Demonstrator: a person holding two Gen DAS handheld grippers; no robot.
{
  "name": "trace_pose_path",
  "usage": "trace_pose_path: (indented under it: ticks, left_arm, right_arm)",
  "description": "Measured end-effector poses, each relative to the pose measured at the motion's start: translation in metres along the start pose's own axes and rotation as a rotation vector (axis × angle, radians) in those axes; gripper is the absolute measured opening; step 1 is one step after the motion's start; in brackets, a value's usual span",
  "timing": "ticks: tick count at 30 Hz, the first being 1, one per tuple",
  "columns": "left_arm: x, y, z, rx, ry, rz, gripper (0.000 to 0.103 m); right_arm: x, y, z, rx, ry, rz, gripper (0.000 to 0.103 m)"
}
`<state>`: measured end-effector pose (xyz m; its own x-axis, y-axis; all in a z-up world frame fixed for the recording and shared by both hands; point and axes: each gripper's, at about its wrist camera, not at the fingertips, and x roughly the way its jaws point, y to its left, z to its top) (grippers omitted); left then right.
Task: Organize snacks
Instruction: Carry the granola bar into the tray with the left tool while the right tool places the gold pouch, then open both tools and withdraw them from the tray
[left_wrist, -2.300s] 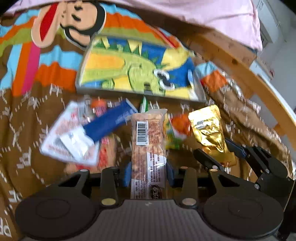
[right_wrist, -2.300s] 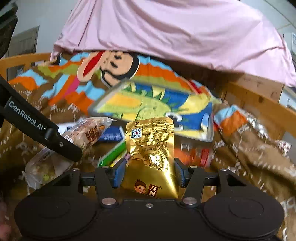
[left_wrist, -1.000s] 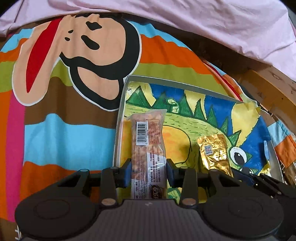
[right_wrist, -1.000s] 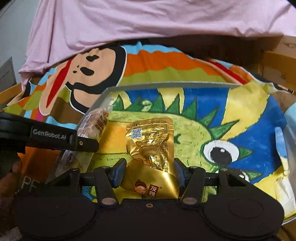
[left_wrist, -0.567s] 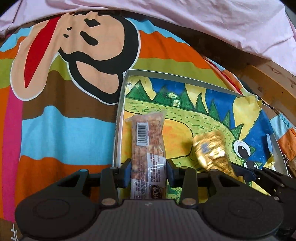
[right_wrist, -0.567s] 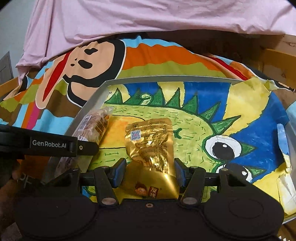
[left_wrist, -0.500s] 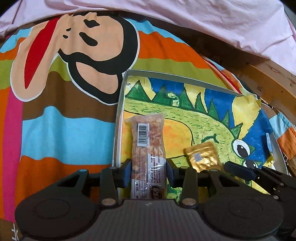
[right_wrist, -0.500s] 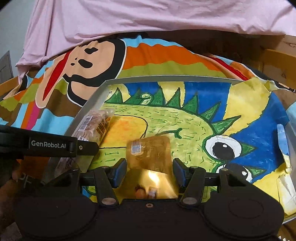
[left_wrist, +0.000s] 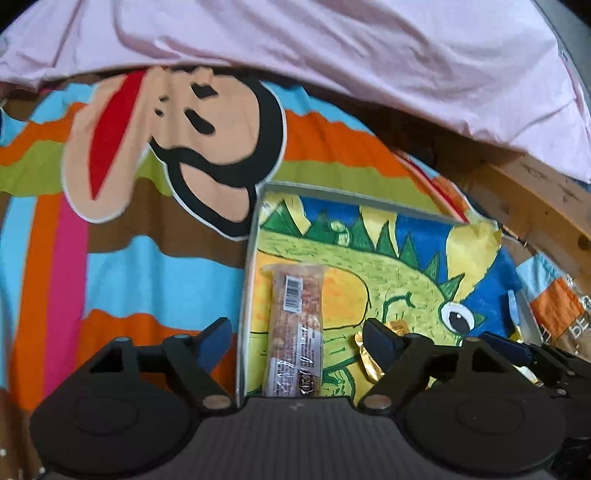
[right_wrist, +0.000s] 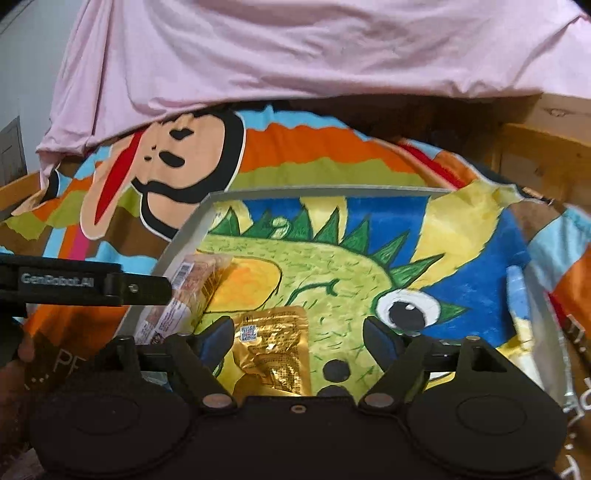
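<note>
Both tools had just released their loads. My left tool (left_wrist: 297, 334) stood with its jaws spread wide, and the long clear-wrapped snack bar (left_wrist: 295, 328), gripped half a second earlier, lay flat along the left edge of the tray (left_wrist: 246, 295). My right tool (right_wrist: 298, 332) was likewise spread and empty; the gold foil pouch (right_wrist: 275, 350) rested on the tray just right of the bar, near the front rim. I judged two snacks delivered, so both tools were free to fetch more. The bar's wrapper was glossy film with a white barcode label. The pouch was crinkled, reflective foil. The tray was shallow, grey-rimmed, lined with a painted dinosaur picture, and sat on a striped cartoon bedspread (left_wrist: 122, 266).
</note>
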<state>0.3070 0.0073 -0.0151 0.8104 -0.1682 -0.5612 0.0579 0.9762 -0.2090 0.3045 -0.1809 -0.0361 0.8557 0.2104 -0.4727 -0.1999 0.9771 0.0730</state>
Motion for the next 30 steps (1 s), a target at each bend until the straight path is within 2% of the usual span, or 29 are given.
trace_pose_path:
  ticks: [4, 7, 13, 19, 24, 30]
  left_arm:
    - [-0.021, -0.002, 0.0, 0.003, -0.036, 0.019, 0.093]
    - [-0.039, -0.006, -0.002, 0.01, -0.061, 0.027, 0.098]
    - [-0.072, -0.01, -0.011, 0.026, -0.089, 0.022, 0.102]
    - [-0.106, -0.008, -0.032, 0.039, -0.118, 0.033, 0.102]
    - [-0.134, -0.001, -0.056, 0.001, -0.118, 0.043, 0.102]
    - [-0.165, 0.007, -0.081, 0.014, -0.127, 0.079, 0.102]
  right_arm:
    - [-0.021, -0.002, 0.005, 0.009, -0.038, -0.01, 0.09]
    - [-0.04, -0.004, 0.007, 0.025, -0.073, -0.021, 0.102]
    - [-0.078, -0.005, 0.004, 0.021, -0.106, -0.044, 0.102]
    - [-0.117, -0.003, -0.007, 0.035, -0.126, -0.061, 0.102]
    - [-0.149, 0.003, -0.022, 0.037, -0.141, -0.077, 0.102]
    - [-0.181, 0.013, -0.048, 0.032, -0.145, -0.082, 0.102]
